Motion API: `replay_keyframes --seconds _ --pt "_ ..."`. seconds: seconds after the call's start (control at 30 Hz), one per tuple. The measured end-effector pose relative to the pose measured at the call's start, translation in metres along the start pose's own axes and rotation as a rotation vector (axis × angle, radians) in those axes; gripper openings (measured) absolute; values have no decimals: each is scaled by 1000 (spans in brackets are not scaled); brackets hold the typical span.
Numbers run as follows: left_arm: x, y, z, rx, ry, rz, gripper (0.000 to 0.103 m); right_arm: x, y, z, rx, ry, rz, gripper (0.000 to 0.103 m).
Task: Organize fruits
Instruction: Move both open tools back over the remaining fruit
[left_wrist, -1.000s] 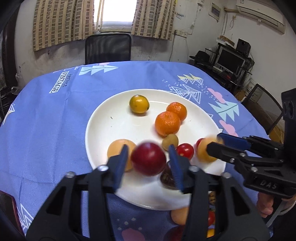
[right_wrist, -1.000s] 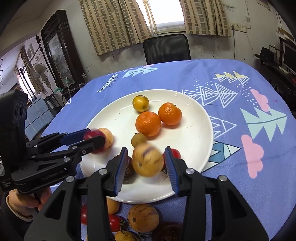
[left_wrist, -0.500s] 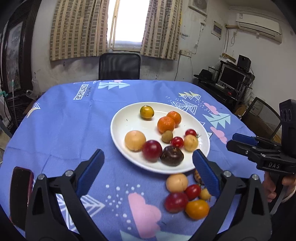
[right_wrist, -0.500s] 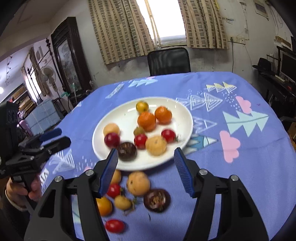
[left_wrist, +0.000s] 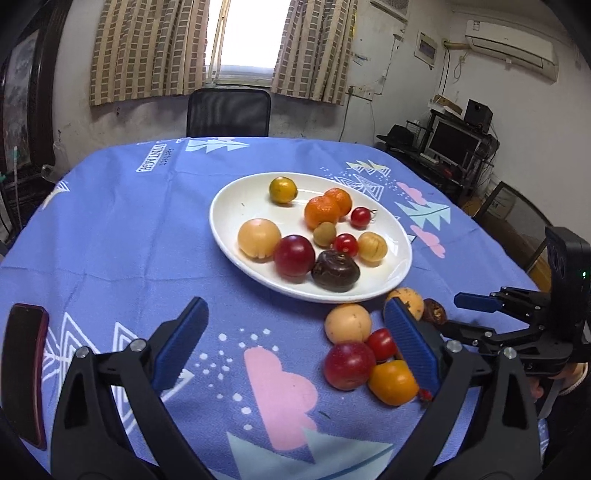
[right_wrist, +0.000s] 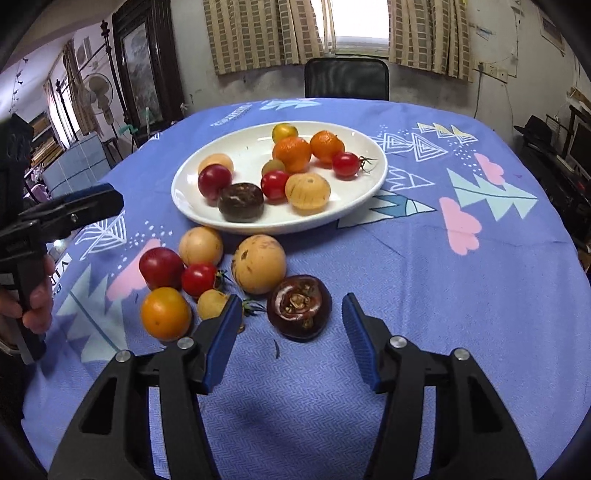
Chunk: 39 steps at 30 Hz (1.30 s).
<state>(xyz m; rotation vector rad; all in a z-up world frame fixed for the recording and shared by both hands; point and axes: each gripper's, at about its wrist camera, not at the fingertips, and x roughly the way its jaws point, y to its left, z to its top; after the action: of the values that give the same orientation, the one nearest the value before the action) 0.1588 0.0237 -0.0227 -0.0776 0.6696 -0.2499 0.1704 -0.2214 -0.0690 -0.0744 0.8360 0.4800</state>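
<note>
A white plate (left_wrist: 236, 206) (right_wrist: 365, 184) on the blue tablecloth holds several fruits, among them two oranges (right_wrist: 291, 153), a red plum (left_wrist: 294, 255) and a dark mangosteen (left_wrist: 335, 271). Several loose fruits lie on the cloth in front of it: a red plum (right_wrist: 160, 267), an orange fruit (right_wrist: 165, 313), a tan round fruit (right_wrist: 258, 264) and a dark mangosteen (right_wrist: 299, 306). My left gripper (left_wrist: 295, 343) is open and empty, left of the loose pile. My right gripper (right_wrist: 291, 339) is open and empty, just short of the loose mangosteen.
A dark red phone (left_wrist: 24, 373) lies at the table's near left edge. A black chair (left_wrist: 229, 112) stands at the far side. A hand (right_wrist: 35, 295) holds the left gripper's handle. Bare cloth spreads to the left and right of the plate.
Both grippers let go of their fruits, a red plum and a tan fruit, onto the plate, opened wide and drew back toward the near side, bringing the loose pile into view.
</note>
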Motion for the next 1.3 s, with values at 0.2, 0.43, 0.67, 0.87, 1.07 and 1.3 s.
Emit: replay_keyframes --seconds 0.2,0.43,0.67,0.87,1.07,1.3 --pt "1 -1 -1 3 17 9 98 9 -8 -2 42 30 -4 57" --pt "-1 1 -2 -5 21 18 98 15 -6 -3 42 33 -29 57" --pt "-1 9 -2 -44 31 18 98 20 -1 -4 24 34 -44 57" --pt "-3 10 -2 -44 25 21 98 22 -5 -4 47 41 -47 56" --pt "-4 5 -2 -24 26 19 98 23 -8 -3 61 42 -44 55" --pt "-3 2 -3 -12 32 18 98 24 -8 -3 64 40 -45 55"
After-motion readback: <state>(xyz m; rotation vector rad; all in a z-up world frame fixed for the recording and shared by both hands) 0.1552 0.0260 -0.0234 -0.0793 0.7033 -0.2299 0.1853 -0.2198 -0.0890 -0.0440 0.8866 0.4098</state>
